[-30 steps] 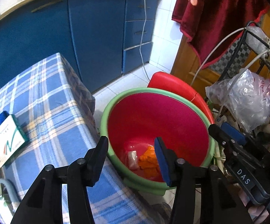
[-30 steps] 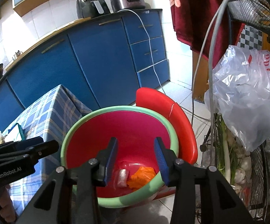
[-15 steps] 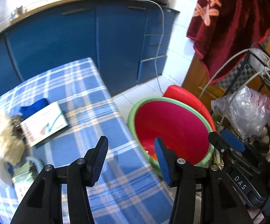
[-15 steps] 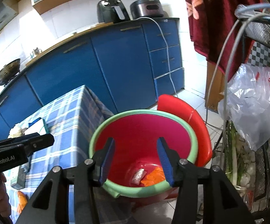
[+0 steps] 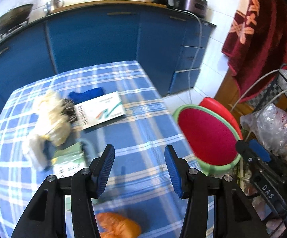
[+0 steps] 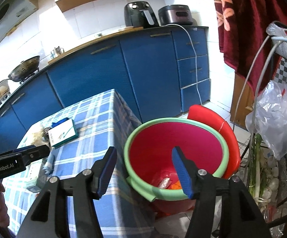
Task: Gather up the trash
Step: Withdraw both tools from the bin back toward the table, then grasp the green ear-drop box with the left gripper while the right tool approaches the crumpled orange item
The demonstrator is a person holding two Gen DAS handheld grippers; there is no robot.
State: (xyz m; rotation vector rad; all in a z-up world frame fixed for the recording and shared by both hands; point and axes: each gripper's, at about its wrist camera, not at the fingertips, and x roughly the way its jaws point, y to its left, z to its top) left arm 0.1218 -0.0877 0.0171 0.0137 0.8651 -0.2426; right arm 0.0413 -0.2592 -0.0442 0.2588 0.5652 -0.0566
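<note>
Left wrist view: left gripper (image 5: 139,168) over the checked desk (image 5: 143,123), fingers parted and empty; white carton (image 5: 101,110), crumpled pale wrapper (image 5: 52,119), green packet (image 5: 69,160) and orange scrap (image 5: 117,225) scattered on the cloth; red bin (image 5: 208,136) off the desk's right edge. Right wrist view: right gripper (image 6: 145,170) above bin (image 6: 175,138) and desk edge, fingers opening, nothing between them; silvery scrap (image 6: 164,182) and orange piece (image 6: 175,184) at the bin's bottom.
</note>
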